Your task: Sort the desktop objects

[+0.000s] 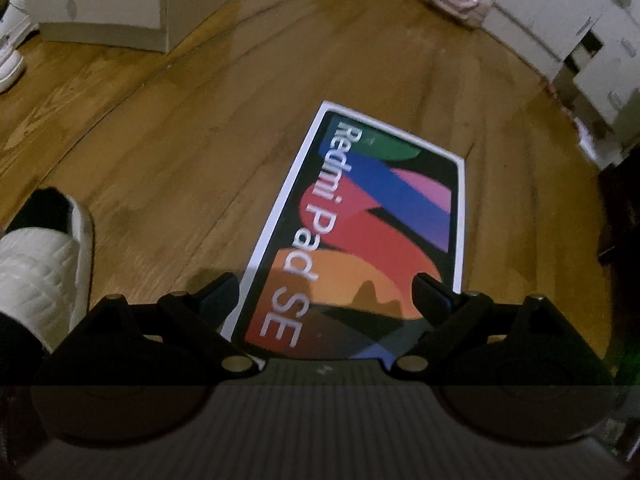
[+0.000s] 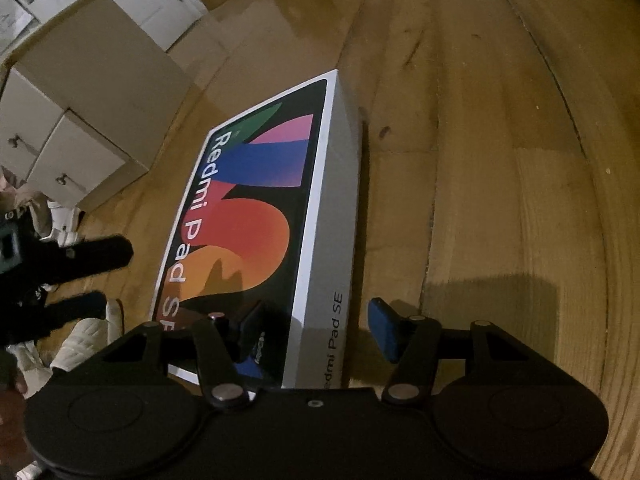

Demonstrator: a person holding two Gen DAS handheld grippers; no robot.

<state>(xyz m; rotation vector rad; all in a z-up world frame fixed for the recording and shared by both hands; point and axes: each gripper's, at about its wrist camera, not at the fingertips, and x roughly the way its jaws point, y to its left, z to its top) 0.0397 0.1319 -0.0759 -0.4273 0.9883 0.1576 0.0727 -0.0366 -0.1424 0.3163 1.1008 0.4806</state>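
Right wrist view gives me the relation I need: the tablet box (image 2: pixel 256 216) lies flat on the wooden floor (image 2: pixel 500 160), its long axis running from my jaws away toward 12 o'clock, leaning slightly to 1. My right gripper (image 2: pixel 316 328) has its jaws spread wide and holds nothing; the near right corner of the box sits between them, with the left finger (image 2: pixel 250 332) over the printed lid and the blue-padded right finger (image 2: pixel 384 328) out beyond the grey side wall, above bare floor. Whether either pad is touching the box I cannot tell. At 9 o'clock in this view I see my left gripper (image 2: pixel 60 280) just beside the box's left long edge. From the left wrist view, the tablet box (image 1: pixel 360 220) again stretches away from me toward 12 to 1 o'clock, its near short end under the left gripper (image 1: pixel 324 292), whose jaws are also wide open and empty, straddling most of that end's width. I judge the right gripper better placed: it already brackets the side wall at the near corner, so closing across the box's thickness there looks like the likely grasp. White cabinets (image 2: pixel 80 120) stand at 10 o'clock, well apart from the box.
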